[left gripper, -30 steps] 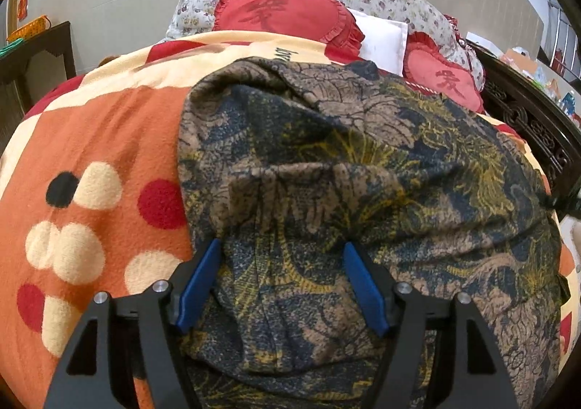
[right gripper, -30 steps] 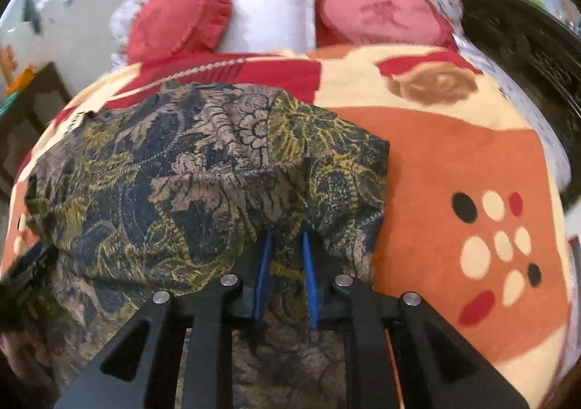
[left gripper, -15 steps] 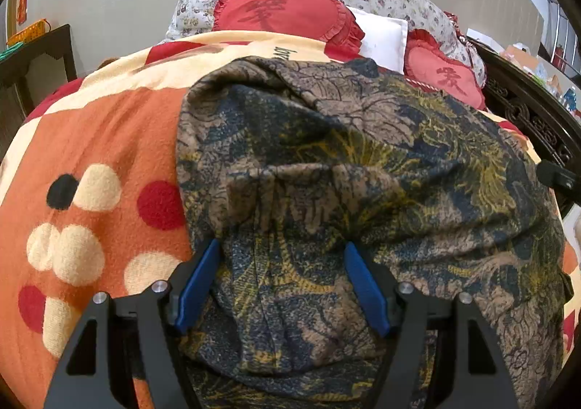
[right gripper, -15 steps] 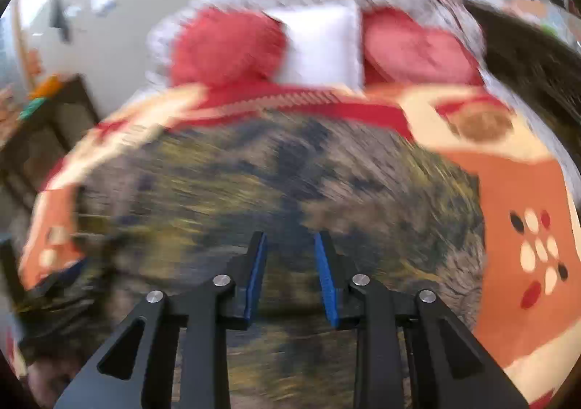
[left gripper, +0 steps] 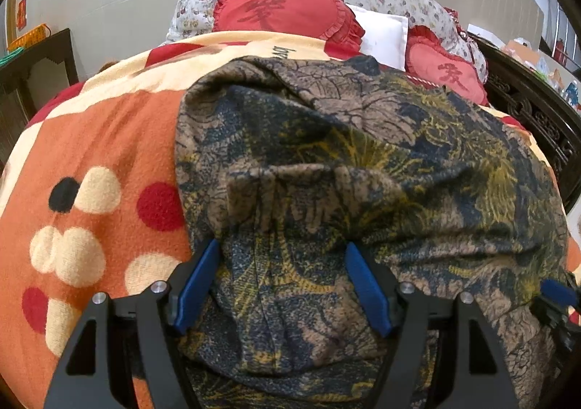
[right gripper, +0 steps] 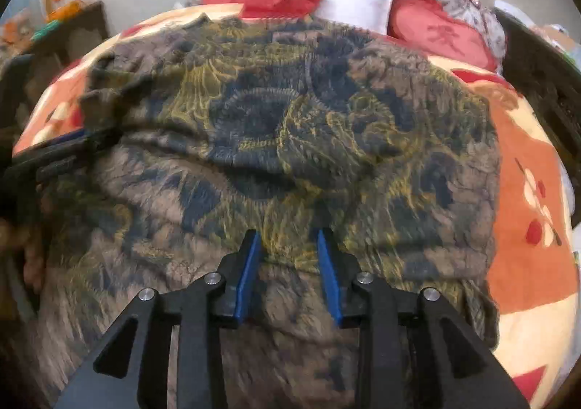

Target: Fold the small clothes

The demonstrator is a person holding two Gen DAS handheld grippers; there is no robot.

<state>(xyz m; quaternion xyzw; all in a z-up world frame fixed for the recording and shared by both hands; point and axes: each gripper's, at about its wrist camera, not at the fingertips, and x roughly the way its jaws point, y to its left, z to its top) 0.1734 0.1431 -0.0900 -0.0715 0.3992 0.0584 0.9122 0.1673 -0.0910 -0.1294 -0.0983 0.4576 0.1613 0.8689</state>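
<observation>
Straddling the near hem at the bottom of its frame, the left hand-held gripper [left gripper: 281, 285] stands with jaws wide apart over the patterned garment [left gripper: 363, 154], pads not pinching. Lower centre of the other view, the right hand-held gripper [right gripper: 288, 271] is opening, cloth beneath but not clamped. The garment lies across the middle of the blanket [left gripper: 90, 154] on the bed. A fold looks just laid; next likely calls for fresh grips on an edge. Cushions [left gripper: 283, 13] sit farthest, at top.

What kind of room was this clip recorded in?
Most likely a home bedroom. A bed with an orange fleece blanket with coloured dots, red frilled cushions and a white pillow fills the view, framed by a dark carved wooden bed rail.
</observation>
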